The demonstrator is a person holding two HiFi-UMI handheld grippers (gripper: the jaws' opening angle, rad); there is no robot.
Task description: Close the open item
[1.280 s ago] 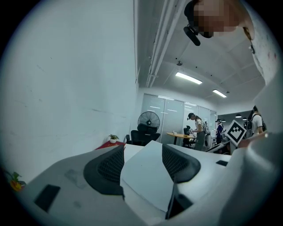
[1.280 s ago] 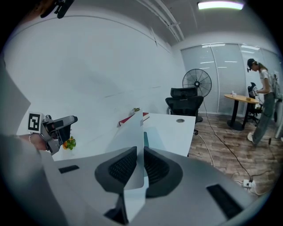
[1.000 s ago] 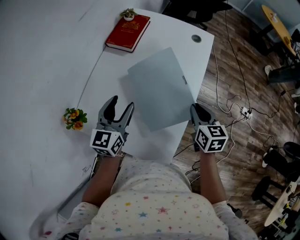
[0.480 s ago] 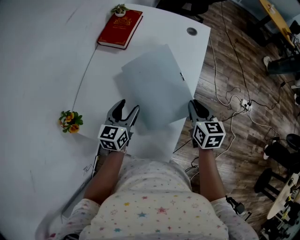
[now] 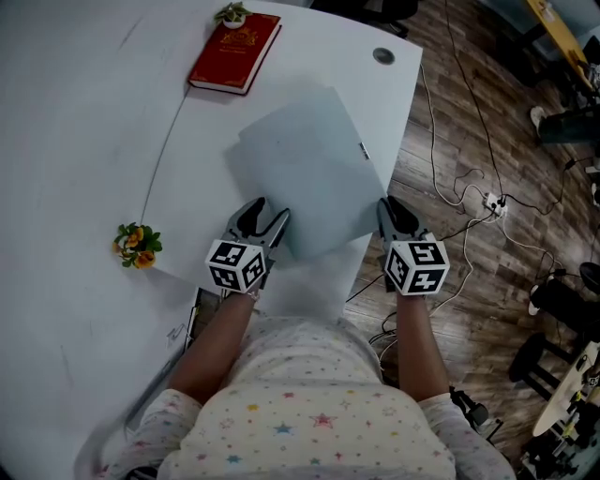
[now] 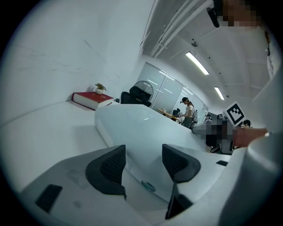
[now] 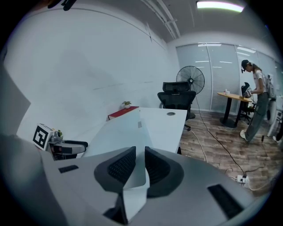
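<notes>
A pale grey laptop (image 5: pixel 305 169) lies on the white table (image 5: pixel 84 141), its lid tilted a little above the table. My right gripper (image 5: pixel 392 211) is shut on the laptop's near right corner; the thin lid (image 7: pixel 132 132) runs edge-on between its fingers (image 7: pixel 139 164). At the near left corner my left gripper (image 5: pixel 266 214) stands open. The pale lid (image 6: pixel 146 128) stretches away between its two dark pads (image 6: pixel 142 161). Whether those pads touch the lid I cannot tell.
A red book (image 5: pixel 234 52) with a small potted plant (image 5: pixel 232 14) lies at the table's far side. A bunch of flowers (image 5: pixel 136 246) sits to my left. The table edge and a wooden floor with cables (image 5: pixel 487 202) are on the right. A person (image 7: pixel 256 101) stands far off.
My left gripper has moved forward and to the right, up to the laptop's near left corner. The right gripper has stayed shut on the near right corner.
</notes>
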